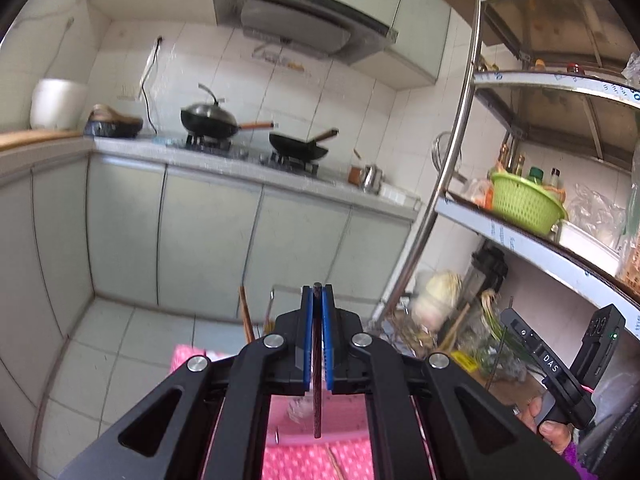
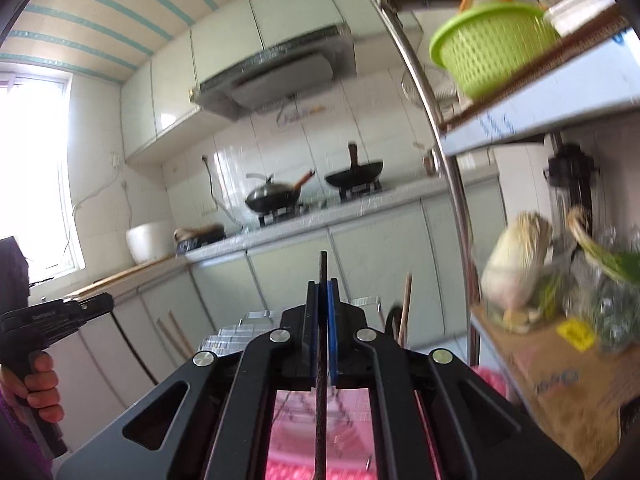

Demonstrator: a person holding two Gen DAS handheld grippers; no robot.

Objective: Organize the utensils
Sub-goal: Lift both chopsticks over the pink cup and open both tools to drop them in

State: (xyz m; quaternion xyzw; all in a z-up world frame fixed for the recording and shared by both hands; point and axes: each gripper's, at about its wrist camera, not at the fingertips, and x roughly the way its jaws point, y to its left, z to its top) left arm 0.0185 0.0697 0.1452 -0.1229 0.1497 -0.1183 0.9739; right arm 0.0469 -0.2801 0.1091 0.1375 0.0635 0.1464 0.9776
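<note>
Chopstick (image 1: 317, 364), dark, pinched edge-on between blue pads (image 1: 307, 336) of left claw (image 1: 317, 300); tip just clear of pad ends, rest hanging back under the frame. Second dark chopstick (image 2: 322, 344) clamped in right claw (image 2: 322, 292), tip poking well past the pads, shaft running back below the frame. Both claws clenched tight on their sticks.

Left claw aimed slightly downward toward cabinet doors (image 1: 208, 240) and floor tiles (image 1: 120, 352). Right claw held about level, facing the stove surface (image 2: 360, 208) and hood (image 2: 276, 76).

Right hand (image 1: 548, 424) wrapped round its black handle, seen low right in left view. Left hand (image 2: 38, 380) gripping its handle at left edge of right view, fingers curled.

Below both claws: pink dotted cloth (image 1: 320, 460). Wooden chopsticks (image 2: 406, 308) standing upright just beyond right claw, beside a metal rack (image 2: 240, 328).

Farther out: two woks (image 1: 208, 120) on burners, white pot (image 1: 56, 104) at left, green basket (image 1: 524, 204) on shelf (image 1: 520, 240), cabbage (image 2: 516, 264) on lower shelf.
</note>
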